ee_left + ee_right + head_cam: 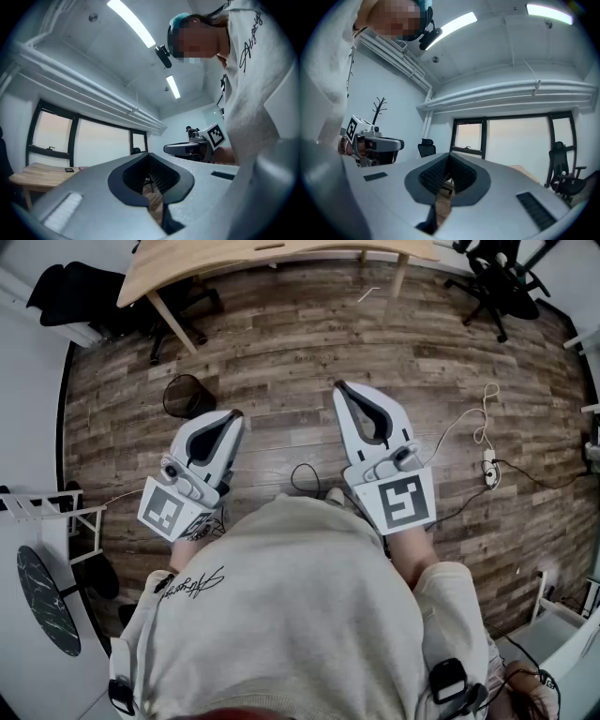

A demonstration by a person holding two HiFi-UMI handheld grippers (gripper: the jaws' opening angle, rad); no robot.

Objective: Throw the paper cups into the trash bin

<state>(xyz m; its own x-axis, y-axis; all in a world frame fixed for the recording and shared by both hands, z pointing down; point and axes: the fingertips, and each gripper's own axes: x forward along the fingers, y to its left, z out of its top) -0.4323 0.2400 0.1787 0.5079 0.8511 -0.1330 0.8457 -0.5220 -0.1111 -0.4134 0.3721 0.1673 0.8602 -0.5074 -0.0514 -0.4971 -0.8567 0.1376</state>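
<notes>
Over the wood-plank floor [281, 343], both grippers were held low with nothing in them.
The left gripper [234, 416] and the right gripper [341, 388] each had their jaws pressed together, tips pointing away from the person's pale sweatshirt [300, 615]. The black mesh trash bin [187, 396] stood upright on the floor just beyond the left gripper's tip, near a leg of the light wooden tabletop [234, 261]. A white cable [464, 423] trailed across the floor to the right.
</notes>
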